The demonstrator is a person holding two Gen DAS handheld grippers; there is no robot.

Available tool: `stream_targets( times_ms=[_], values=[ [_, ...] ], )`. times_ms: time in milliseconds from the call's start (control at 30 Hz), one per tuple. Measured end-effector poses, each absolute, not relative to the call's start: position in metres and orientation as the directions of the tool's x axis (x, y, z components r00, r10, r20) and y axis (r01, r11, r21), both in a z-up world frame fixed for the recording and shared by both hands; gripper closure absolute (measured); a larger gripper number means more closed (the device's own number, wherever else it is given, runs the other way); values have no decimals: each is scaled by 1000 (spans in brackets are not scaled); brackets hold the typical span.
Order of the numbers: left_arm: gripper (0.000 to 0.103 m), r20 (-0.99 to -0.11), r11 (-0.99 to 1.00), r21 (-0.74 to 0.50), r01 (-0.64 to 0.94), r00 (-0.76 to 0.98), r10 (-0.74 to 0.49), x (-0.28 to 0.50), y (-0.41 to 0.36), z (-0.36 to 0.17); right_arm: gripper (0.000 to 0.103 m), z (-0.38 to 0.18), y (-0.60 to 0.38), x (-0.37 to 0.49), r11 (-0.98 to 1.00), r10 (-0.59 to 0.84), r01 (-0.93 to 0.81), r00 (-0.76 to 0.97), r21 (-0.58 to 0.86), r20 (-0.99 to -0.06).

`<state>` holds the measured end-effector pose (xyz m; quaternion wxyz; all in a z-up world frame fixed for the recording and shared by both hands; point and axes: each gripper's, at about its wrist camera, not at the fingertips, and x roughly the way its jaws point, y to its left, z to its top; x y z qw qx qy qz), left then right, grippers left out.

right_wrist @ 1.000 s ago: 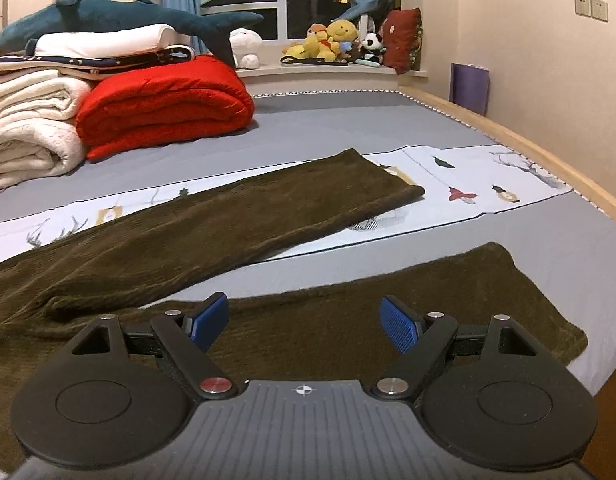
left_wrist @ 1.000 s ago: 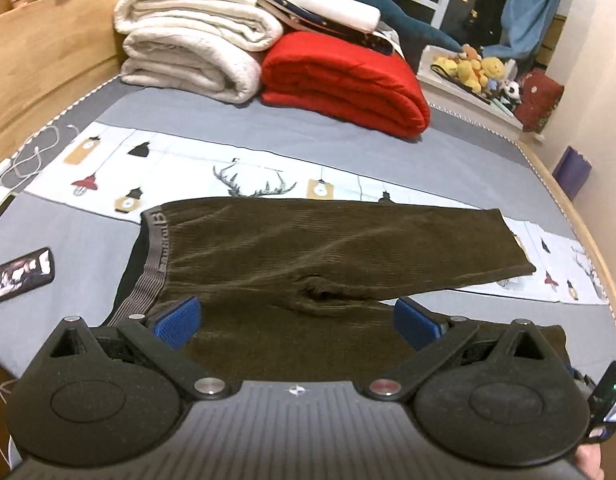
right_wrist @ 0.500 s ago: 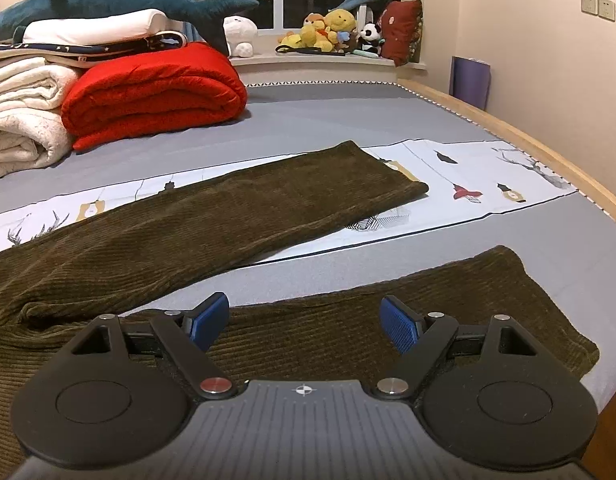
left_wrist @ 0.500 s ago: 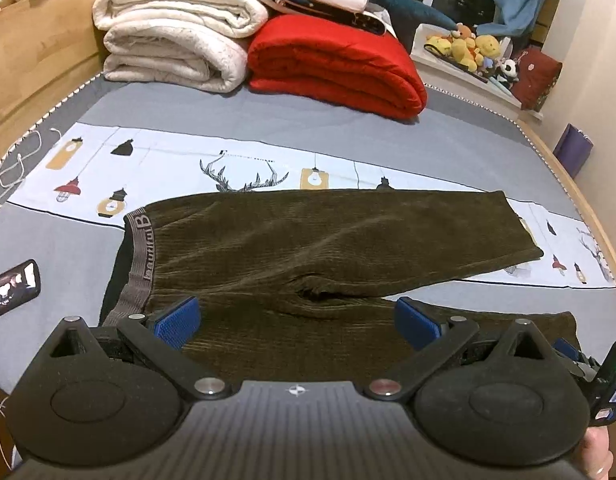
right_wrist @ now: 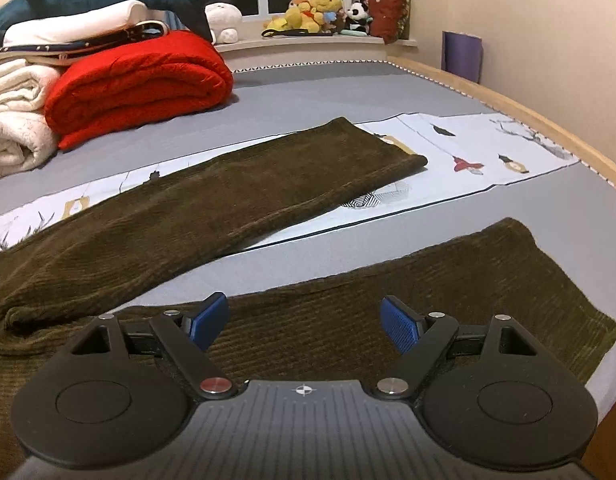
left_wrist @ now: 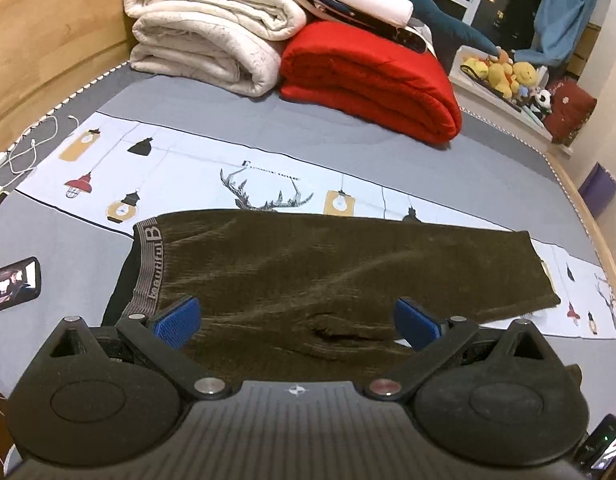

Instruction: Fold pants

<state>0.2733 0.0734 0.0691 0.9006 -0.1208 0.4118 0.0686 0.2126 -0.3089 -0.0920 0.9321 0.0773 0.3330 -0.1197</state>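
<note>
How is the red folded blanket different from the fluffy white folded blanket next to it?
The red folded quilted blanket is bright red with a smooth, puffy surface; the fluffy white folded blanket is cream-coloured and looks fuzzy. The red one is a single low bundle, while the white pile is taller, with two rolled bundles stacked. The red one lies nearer the window side, the white one nearer the wooden headboard. Both are folded, sit side by side touching, and carry other bedding on top.

both claws nearer the pants (left_wrist: 308, 280)
</note>
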Motion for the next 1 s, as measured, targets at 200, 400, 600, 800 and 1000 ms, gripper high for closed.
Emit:
stream_targets(
  times_ms=[200, 400, 600, 800, 1000],
  values=[
    [0, -748, 962, -173, -213, 664, 13, 279, 73, 71, 18, -97, -311, 218, 958, -179, 280, 745, 58, -642],
    [0, -753, 963, -184, -197, 659, -9, 286, 66, 65, 18, -100, -314, 221, 955, -186, 291, 743, 60, -643],
    [0, -756, 964, -170, -205, 655, 6, 297, 72, 51, 18, -101, -317, 222, 951, -190, 301, 740, 66, -646],
    [0, -788, 977, -42, -208, 608, 95, 354, 121, -10, 18, -104, -324, 231, 949, -176, 305, 728, 83, -663],
    [0, -829, 984, 112, -138, 534, 169, 458, 178, -91, 18, -93, -341, 309, 962, -116, 254, 715, 102, -690]
  ],
)
